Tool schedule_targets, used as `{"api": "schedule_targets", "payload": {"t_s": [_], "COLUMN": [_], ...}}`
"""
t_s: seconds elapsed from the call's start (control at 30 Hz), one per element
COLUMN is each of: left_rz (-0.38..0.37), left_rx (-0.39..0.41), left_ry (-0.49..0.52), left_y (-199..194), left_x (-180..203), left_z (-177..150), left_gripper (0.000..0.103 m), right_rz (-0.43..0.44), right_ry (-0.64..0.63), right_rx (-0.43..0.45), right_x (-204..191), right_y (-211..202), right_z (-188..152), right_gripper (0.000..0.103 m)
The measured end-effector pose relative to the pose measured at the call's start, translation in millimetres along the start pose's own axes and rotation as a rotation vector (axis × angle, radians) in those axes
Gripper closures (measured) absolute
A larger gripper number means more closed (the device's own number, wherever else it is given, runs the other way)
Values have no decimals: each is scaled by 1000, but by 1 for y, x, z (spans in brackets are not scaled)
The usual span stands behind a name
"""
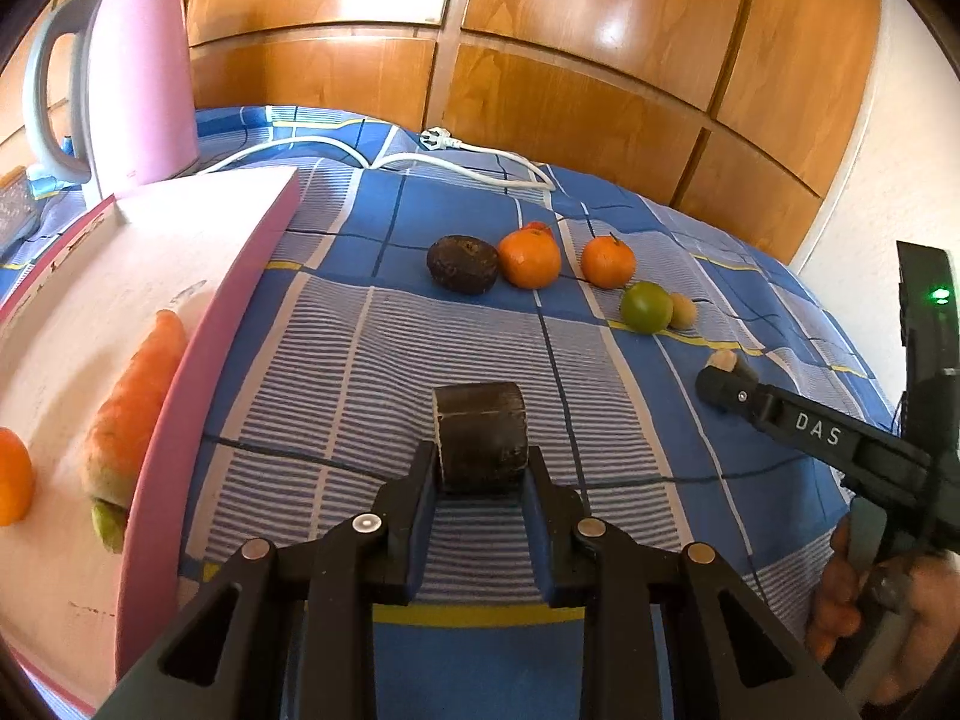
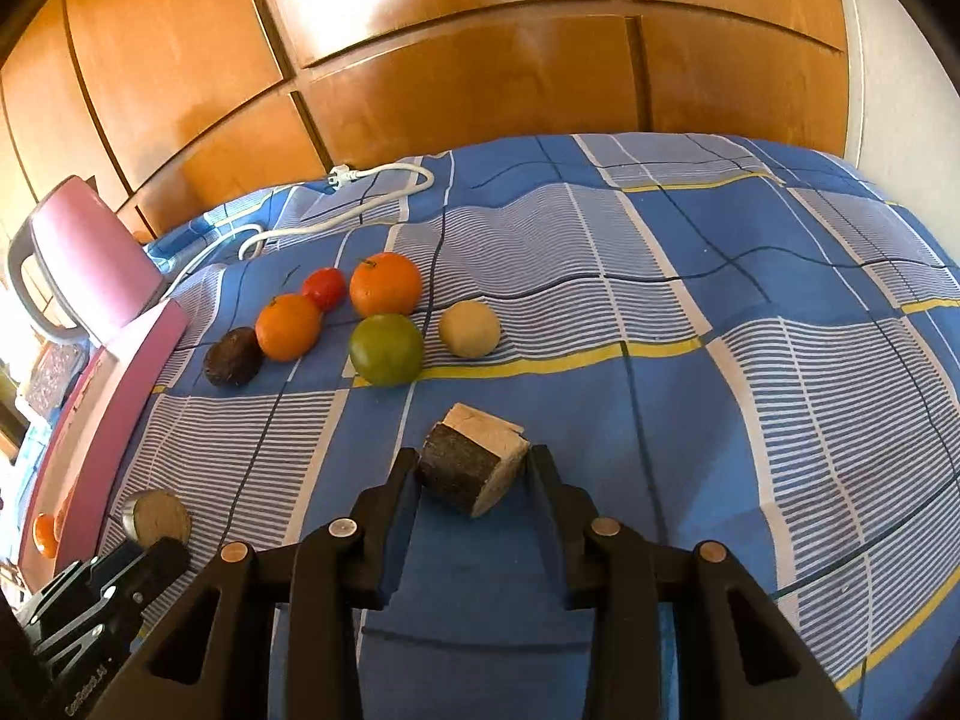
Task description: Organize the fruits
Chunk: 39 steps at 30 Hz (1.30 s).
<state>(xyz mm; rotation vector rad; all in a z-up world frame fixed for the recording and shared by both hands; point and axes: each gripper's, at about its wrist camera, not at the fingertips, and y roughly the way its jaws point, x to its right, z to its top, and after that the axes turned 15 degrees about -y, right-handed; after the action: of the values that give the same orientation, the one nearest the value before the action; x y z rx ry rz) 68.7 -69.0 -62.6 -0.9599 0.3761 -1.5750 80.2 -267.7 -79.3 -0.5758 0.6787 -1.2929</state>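
Observation:
My left gripper (image 1: pixel 480 465) is shut on a dark, short cylinder (image 1: pixel 480 426), held just above the blue checked cloth (image 1: pixel 420 648); its pale round end (image 2: pixel 157 519) shows in the right wrist view. My right gripper (image 2: pixel 474 463) is shut on a bark-covered wood wedge (image 2: pixel 480 450), both pads touching its sides. Further back on the cloth lie a dark avocado (image 2: pixel 232 356), two oranges (image 2: pixel 288 326) (image 2: pixel 385 283), a red tomato (image 2: pixel 324 288), a green fruit (image 2: pixel 386 349) and a beige ball (image 2: pixel 469 329). At the left, a pink-rimmed tray (image 1: pixel 240 300) holds a carrot (image 1: pixel 138 396) and an orange piece (image 1: pixel 12 474).
A pink kettle (image 1: pixel 138 78) stands behind the tray, its white cord (image 1: pixel 480 171) running along the back of the cloth. Wooden cabinet doors (image 1: pixel 600 60) close off the far side. A person's hand (image 1: pixel 840 600) grips the right tool's handle.

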Motion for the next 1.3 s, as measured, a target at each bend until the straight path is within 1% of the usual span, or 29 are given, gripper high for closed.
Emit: {"api": "schedule_targets", "payload": {"t_s": [0.27, 0.3, 0.4, 0.43, 0.57, 0.67, 0.7, 0.73, 0.8, 0.87, 1.17, 1.3], "left_rz": [4, -2, -23, -13, 32, 69, 78, 88, 99, 93, 113, 119], "left_rx": [-12, -24, -42, -38, -23, -7, -3, 2, 6, 12, 43, 44], "left_ry": [8, -3, -28, -24, 4, 16, 23, 29, 32, 29, 70, 74], "left_y": [2, 3, 4, 4, 6, 9, 11, 12, 14, 13, 9, 8], "left_x": [2, 1, 2, 3, 9, 12, 12, 12, 11, 10, 13, 13], "left_z": [3, 5, 10, 11, 11, 13, 14, 14, 16, 15, 3, 1], "left_gripper": [75, 73, 61, 59, 59, 59, 61, 68, 76, 76, 76, 76], "right_rz": [-16, -19, -18, -17, -9, -10, -11, -13, -18, -23, -38, -49], "right_ry": [-21, -23, -22, -19, -9, -8, -9, -10, -14, -17, -31, -40], "right_rx": [2, 2, 8, 11, 19, 21, 22, 22, 22, 22, 17, 13], "right_x": [-3, -3, -4, -3, -2, -2, -2, -2, -3, -4, -6, -8], "right_y": [0, 0, -1, -1, -2, -2, -1, -2, -2, -2, -3, -4], "right_z": [-1, -1, -2, -2, -3, -3, -3, -3, -3, -3, -2, -3], "right_gripper": [65, 65, 66, 66, 65, 65, 65, 65, 65, 66, 66, 69]}}
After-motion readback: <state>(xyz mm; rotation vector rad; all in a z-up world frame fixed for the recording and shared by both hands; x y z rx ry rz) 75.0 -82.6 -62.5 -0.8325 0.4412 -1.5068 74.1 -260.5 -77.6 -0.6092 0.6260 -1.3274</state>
